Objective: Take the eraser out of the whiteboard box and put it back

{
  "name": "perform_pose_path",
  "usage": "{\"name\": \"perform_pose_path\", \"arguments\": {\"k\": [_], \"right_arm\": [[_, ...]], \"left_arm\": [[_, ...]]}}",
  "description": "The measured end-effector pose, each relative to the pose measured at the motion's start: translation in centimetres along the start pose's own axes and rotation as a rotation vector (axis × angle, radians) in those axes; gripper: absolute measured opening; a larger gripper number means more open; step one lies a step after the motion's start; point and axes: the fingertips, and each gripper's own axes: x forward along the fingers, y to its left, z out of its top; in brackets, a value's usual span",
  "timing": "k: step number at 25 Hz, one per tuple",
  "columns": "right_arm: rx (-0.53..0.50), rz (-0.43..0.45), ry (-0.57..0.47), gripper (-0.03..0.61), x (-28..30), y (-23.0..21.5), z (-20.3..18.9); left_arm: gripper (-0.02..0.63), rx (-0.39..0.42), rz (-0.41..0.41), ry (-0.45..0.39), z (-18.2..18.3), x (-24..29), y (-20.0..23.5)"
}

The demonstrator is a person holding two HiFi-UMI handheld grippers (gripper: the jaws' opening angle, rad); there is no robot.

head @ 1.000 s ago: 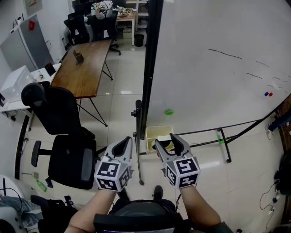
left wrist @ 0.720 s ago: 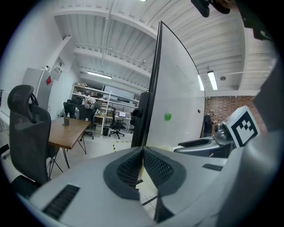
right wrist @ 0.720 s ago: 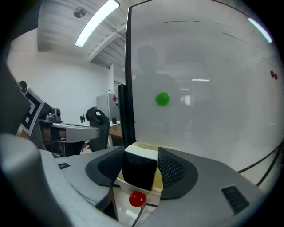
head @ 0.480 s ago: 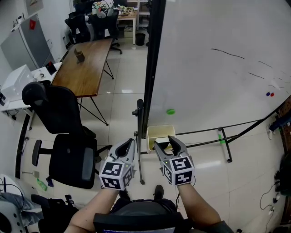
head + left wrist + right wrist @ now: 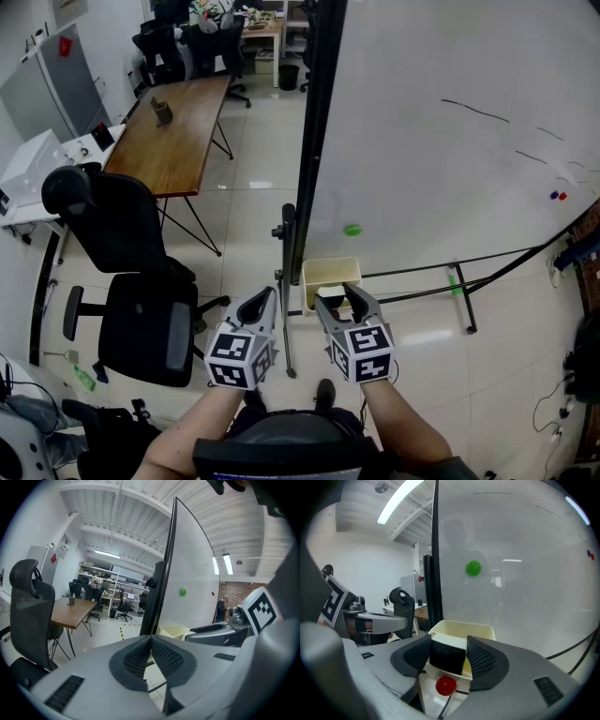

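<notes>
- Where it meets the box's near rim, the eraser sits clamped in the right gripper — jaws wide, pads on both sides.
- Left gripper — jaws pressed together, empty.

Bright, even indoor light from ceiling tubes; shadows weak. Floor tiles show soft glare patches; whiteboard carries faint reflections. The 2 gripper views: heavy fisheye bending, dark vignetted corners. Left gripper shell near lens slightly soft. Head view sharp, edges bowed.
</notes>
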Motion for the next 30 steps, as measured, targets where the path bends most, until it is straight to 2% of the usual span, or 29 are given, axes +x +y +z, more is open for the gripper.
{"name": "perform_pose_path", "arguments": {"k": [10, 13, 15, 21, 24, 26, 28, 30], "right_arm": [[-0.059, -0.004, 0.011, 0.256, 0.4, 0.5, 0.0], [-0.074, -0.004, 0.01, 0.273, 0.3, 0.4, 0.4], [-0.074, 0.003, -0.011, 0.311, -0.1, 0.4, 1.3], [-0.03, 0.023, -0.128, 0.307, -2.7, -0.2, 6.4], [-0.007, 0.031, -0.203, 0.234, -4.4, -0.5, 9.2], [-0.003, 0.036, -0.249, 0.134, -5.6, -0.8, 10.8], [0.002, 0.036, -0.285, 0.099, -6.6, -1.2, 12.0], [0.023, 0.037, -0.319, 0.011, -7.5, -1.6, 13.0]], "left_arm": [[0.044, -0.01, -0.005, -0.003, 0.3, 0.4, 0.0], [0.044, -0.008, -0.001, -0.018, 1.2, 0.2, 0.1], [0.044, -0.005, 0.0, -0.035, 2.0, 0.0, 0.1], [0.044, 0.0, 0.004, -0.107, 5.3, -1.1, -0.3], [0.044, 0.002, -0.003, -0.146, 7.1, -1.8, -0.7], [0.043, 0.001, -0.011, -0.171, 8.4, -2.2, -1.1], [0.038, 0.003, -0.014, -0.195, 9.5, -2.6, -1.5], [0.034, 0.003, -0.021, -0.213, 10.4, -2.8, -1.8]]}}
